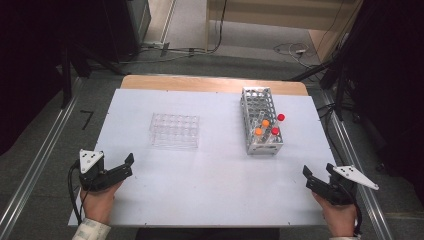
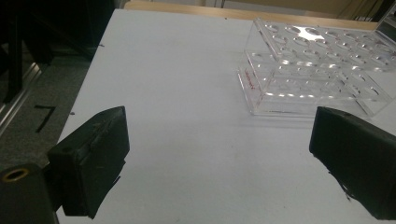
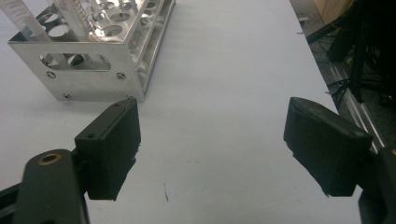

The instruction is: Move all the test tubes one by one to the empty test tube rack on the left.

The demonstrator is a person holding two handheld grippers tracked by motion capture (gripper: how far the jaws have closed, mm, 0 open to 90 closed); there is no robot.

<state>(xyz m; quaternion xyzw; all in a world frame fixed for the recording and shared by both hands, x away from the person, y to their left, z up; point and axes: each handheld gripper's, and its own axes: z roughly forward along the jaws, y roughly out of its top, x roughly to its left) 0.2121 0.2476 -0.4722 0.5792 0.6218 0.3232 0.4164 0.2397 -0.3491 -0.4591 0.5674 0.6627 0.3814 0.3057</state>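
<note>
Both the left gripper [image 1: 131, 161] and right gripper [image 1: 317, 175] are held wide, empty. Capped tubes [image 1: 265, 123] stand in the perforated metal rack [image 1: 258, 102]; the clear plastic rack [image 1: 174, 131] lies left of it. One cap should be approached squarely from above.

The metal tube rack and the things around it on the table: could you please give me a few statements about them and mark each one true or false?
1. The metal tube rack holds four capped tubes, two with orange caps and two with red caps. True.
2. The clear plastic rack is full of tubes. False: its holes are empty.
3. The left gripper is shut on a tube. False: its jaws stand open with nothing between them.
4. The right gripper is open and holds nothing. True.
5. The metal tube rack stands to the left of the clear plastic rack in the high view. False: it stands to its right.
</note>
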